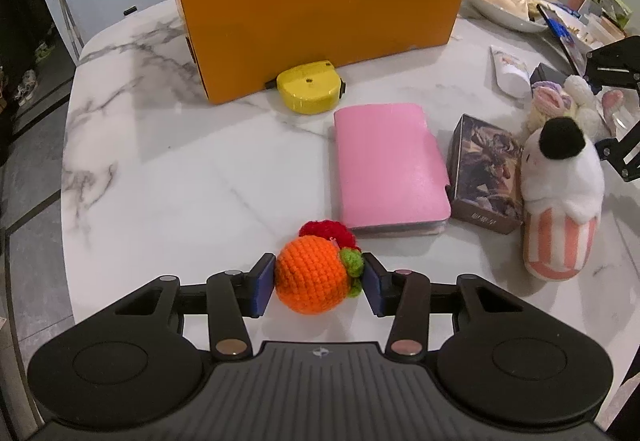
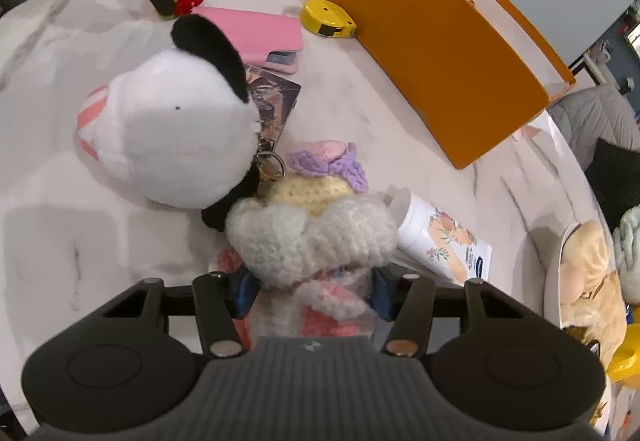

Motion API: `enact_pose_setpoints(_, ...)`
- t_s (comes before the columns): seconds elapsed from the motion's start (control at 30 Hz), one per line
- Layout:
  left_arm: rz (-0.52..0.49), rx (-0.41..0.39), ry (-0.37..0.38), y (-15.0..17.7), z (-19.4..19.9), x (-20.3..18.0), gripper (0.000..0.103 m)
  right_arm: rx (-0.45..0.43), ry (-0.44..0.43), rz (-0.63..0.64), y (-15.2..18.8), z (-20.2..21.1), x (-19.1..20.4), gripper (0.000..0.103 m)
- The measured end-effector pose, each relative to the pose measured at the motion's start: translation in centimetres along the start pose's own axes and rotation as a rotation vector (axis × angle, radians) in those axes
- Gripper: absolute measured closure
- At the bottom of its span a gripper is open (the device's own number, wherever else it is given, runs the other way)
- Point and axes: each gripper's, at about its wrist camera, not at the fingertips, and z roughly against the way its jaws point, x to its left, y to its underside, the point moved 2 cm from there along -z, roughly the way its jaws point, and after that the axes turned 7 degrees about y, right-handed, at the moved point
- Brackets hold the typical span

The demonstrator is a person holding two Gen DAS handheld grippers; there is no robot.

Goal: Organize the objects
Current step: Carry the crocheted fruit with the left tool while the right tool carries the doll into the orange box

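Left wrist view was showing the left gripper clamped on the crochet orange, both blue pads pressed in at its sides, with the toy sitting low over the marble worktop. A red crochet bit was seen just beyond the orange, apparently attached, so it could be dragged along or snagged on the pink case lying ahead and to the right of the gripper. One pad was set on the green leaf rather than on the body, and that soft patch could let the ball roll out once lifted.

Over on the right wrist view, the right gripper was closed around the white and pink crochet doll, only its lower part being pinched. A keyring was spotted just ahead, between the doll and the big plush dog; which toy it belonged to couldn't be told. If linked, the dog would likely be tugged too. The cream tube right beside the gripper could get knocked. The orange box, well ahead of both, was presumably the destination.
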Motion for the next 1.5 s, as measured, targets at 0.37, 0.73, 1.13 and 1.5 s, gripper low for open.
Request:
enact_pose_setpoints(0.37,0.023,-0.057,-0.034,-1.2,1.9,0.6,0.050,-0.041,0.009,-0.075,-1.3,1.9,-1.4,0.046)
enact_pose_setpoints(0.73,-0.010,-0.082,-0.015,-1.4,2.8,-0.4,0.050,-0.040,0.034,-0.140,-3.7,2.1,-1.8,0.046)
enact_pose_setpoints(1.13,0.002,-0.098,-0.004,-1.7,3.6,-0.4,0.050,-0.033,0.026,-0.148,-3.6,2.3,-1.8,0.046)
enact_pose_setpoints(1.5,0.018,-0.160,-0.009,-3.5,5.4,0.0,0.050,-0.073,0.052,-0.223,-3.6,3.6,-4.1,0.046)
